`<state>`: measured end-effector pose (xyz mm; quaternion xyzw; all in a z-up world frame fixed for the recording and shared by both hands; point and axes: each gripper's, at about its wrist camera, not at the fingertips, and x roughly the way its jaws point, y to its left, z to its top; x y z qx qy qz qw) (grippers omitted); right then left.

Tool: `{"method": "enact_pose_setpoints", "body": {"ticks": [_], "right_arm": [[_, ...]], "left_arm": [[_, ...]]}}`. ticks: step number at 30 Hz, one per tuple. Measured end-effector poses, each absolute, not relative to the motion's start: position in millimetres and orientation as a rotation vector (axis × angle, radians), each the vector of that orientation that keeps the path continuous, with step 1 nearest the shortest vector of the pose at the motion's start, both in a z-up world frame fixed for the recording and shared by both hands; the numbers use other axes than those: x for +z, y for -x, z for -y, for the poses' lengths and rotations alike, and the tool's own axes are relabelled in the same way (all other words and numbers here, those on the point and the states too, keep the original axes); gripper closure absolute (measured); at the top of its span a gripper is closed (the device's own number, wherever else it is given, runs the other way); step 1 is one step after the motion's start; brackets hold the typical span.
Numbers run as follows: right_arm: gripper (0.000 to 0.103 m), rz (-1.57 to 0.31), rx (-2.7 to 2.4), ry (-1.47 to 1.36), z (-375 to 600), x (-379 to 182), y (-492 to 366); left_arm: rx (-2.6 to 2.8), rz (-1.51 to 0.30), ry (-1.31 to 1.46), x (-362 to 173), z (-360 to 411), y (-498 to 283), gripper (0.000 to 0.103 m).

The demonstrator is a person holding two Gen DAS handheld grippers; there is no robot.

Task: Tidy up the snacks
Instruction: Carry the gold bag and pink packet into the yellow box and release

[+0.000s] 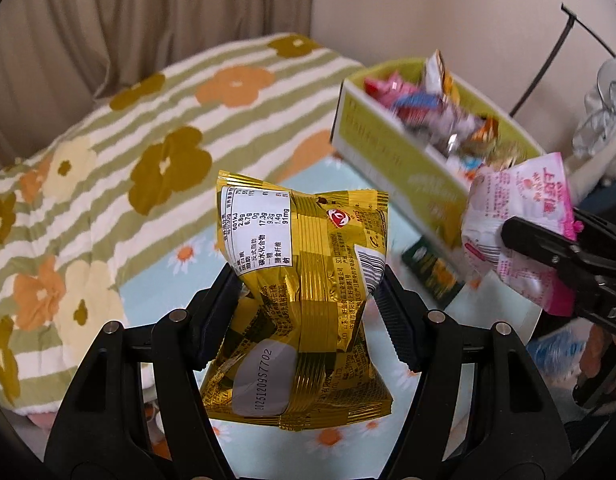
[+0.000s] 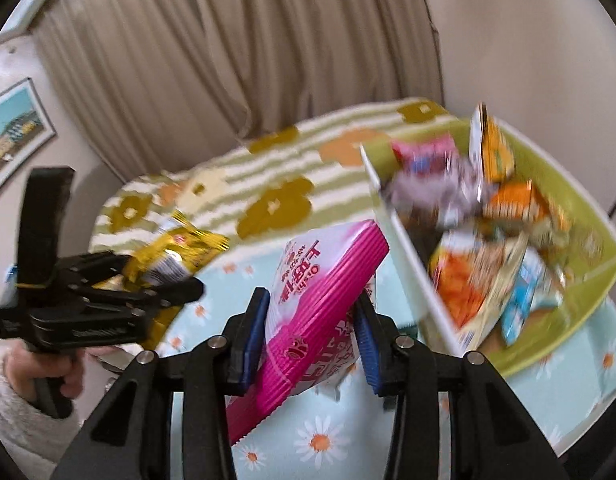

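Observation:
My left gripper (image 1: pixel 308 280) is shut on a gold snack packet (image 1: pixel 304 292) and holds it up above the table. It also shows in the right wrist view (image 2: pixel 180 248), at the left. My right gripper (image 2: pixel 312 312) is shut on a pink and white snack packet (image 2: pixel 320 292), held just left of the green snack box (image 2: pixel 588 280). In the left wrist view the pink packet (image 1: pixel 520 224) hangs at the right, in front of the green box (image 1: pixel 388 148). The box holds several mixed snack packets (image 2: pixel 480 264).
A table with a light blue daisy cloth (image 1: pixel 164 280) lies under both grippers. A striped flower blanket (image 1: pixel 108 152) covers the bed behind it. Beige curtains (image 2: pixel 228 60) hang at the back. A dark green packet (image 1: pixel 432 268) lies by the box's base.

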<state>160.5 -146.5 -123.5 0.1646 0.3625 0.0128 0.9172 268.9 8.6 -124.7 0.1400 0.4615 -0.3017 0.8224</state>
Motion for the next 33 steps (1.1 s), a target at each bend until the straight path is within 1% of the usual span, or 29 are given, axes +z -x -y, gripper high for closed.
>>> {"method": "enact_pose_setpoints", "body": {"ticks": [6,13,18,21,27,28,30,31,32,33], "right_arm": [[0.065,-0.704,0.077,-0.299,209,-92,-151],[0.065,-0.714,0.080,-0.260,286,-82,-142],[0.065,-0.744,0.080,-0.245,337,-88,-132],[0.065,-0.764,0.075,-0.254,360,-92,-128],[0.065,-0.787,0.045,-0.302,392,-103,-121],[0.065,-0.788,0.041,-0.305,393,-105,-121],[0.065,-0.795,0.034,-0.323,397,-108,-119],[0.065,-0.795,0.033,-0.327,398,-109,-119],[0.065,-0.798,0.029,-0.329,398,-110,-120],[0.065,-0.801,0.027,-0.332,398,-112,-121]], "left_arm": [[-0.584,-0.939,-0.201,-97,37,-253,0.038],[-0.592,-0.915,-0.143,-85,118,-233,0.038],[-0.600,-0.926,-0.114,-88,176,-224,0.038],[-0.618,-0.962,-0.079,-96,206,-223,0.038],[-0.641,-1.009,-0.071,-110,245,-228,0.038],[-0.635,-1.010,-0.074,-112,250,-229,0.036],[-0.630,-1.026,-0.089,-115,257,-231,0.027],[-0.630,-1.033,-0.095,-117,259,-232,0.012],[-0.630,-1.030,-0.100,-118,258,-231,0.000],[-0.626,-1.021,-0.104,-118,257,-231,0.000]]}}
